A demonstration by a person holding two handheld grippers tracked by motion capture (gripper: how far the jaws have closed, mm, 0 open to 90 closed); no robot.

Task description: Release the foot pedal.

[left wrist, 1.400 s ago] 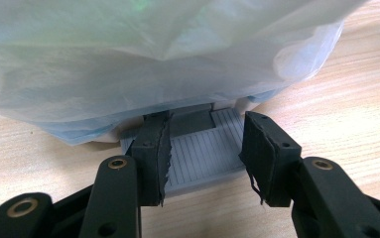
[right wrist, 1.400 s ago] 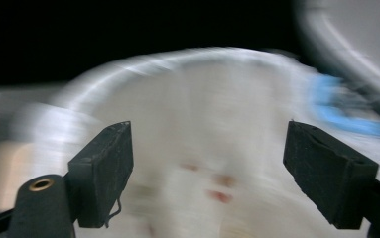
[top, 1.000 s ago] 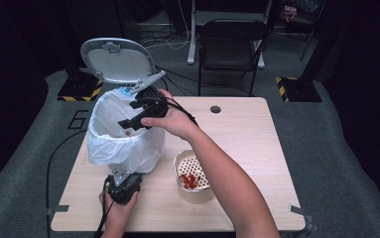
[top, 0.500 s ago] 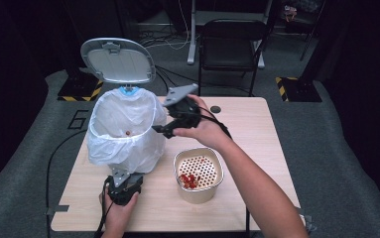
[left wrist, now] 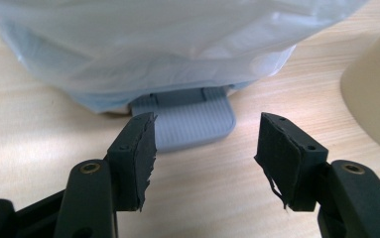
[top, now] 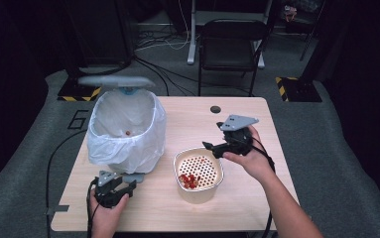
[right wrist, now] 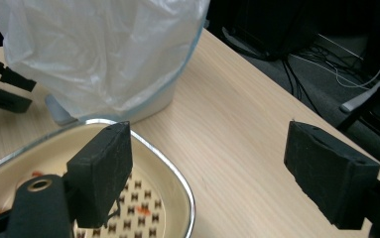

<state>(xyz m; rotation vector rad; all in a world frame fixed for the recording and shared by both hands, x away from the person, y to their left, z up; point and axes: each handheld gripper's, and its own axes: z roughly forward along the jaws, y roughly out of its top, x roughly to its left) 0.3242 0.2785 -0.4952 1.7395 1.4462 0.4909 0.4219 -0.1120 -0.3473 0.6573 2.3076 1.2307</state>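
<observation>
**Two open grippers by a bin and a bowl**

A wooden counter holds a small bin with a white bag pulled over its rim; the bin's grey lid stands up at the back; a tiny dark bit lies inside the bag.

Just right of the bin sits a cream bowl with many little holes in its bottom; small red bits lie in the near left part of the bowl.

The left gripper rests low on the counter in front of the bin, held by a hand; its jaws are wide apart with nothing between them; in the left gripper view the grey foot pedal of the bin lies flat on the counter just past the jaws, under the edge of the bag.

The right gripper is held by the other hand at the far right rim of the bowl; its jaws are also wide apart and hold nothing; in the right gripper view one jaw is over the bowl's shiny rim and the other is over bare wood.

A dark chair stands on the floor beyond the counter.
</observation>
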